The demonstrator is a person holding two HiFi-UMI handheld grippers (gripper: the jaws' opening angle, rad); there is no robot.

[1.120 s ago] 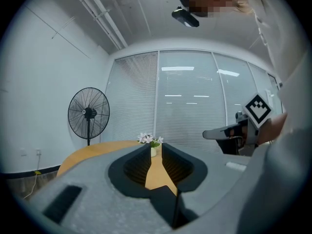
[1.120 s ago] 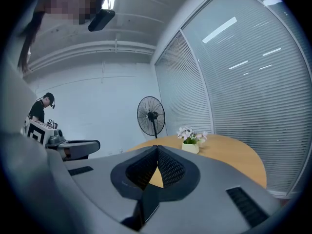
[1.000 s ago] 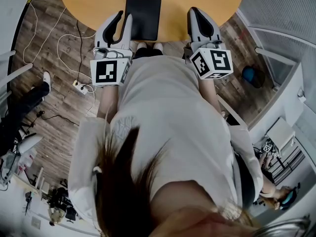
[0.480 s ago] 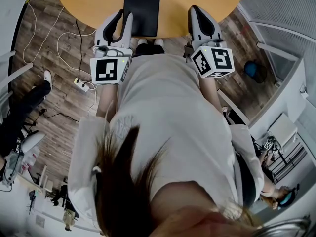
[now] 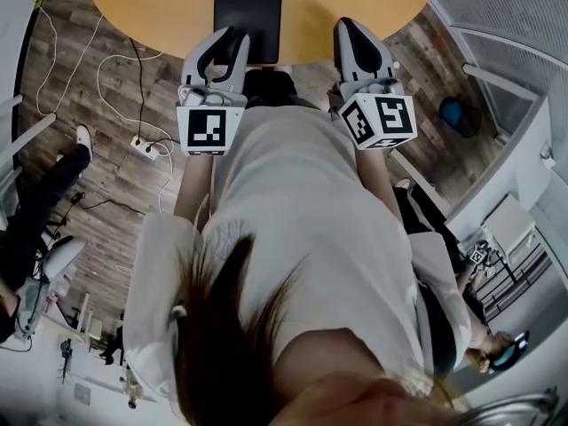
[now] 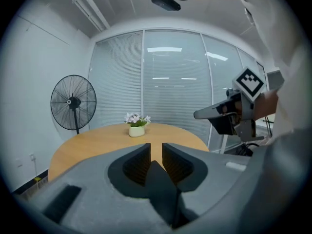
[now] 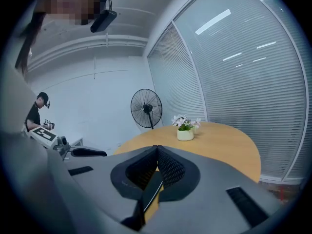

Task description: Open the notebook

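A closed black notebook [image 5: 248,5] lies on the round wooden table [image 5: 151,3], near its front edge. My left gripper [image 5: 234,35] hovers at the notebook's near left corner, its jaws a narrow slit apart with nothing between them [image 6: 156,152]. My right gripper [image 5: 344,25] hangs over the table's edge to the right of the notebook, apart from it, and its pads meet at the tips [image 7: 156,148]. Neither gripper view shows the notebook. Each gripper appears in the other's view: the right gripper [image 6: 229,113] and the left gripper [image 7: 83,152].
A small white pot of flowers [image 6: 137,126] stands at the table's far side. A standing fan [image 6: 73,102] is behind the table, by glass walls with blinds. White cables and a power strip [image 5: 146,145] lie on the wood floor at the left, near another person's leg [image 5: 44,185].
Both grippers have sunk and moved forward toward the table. The left one has shifted right, up to the notebook's near left corner. The jaws look unchanged.
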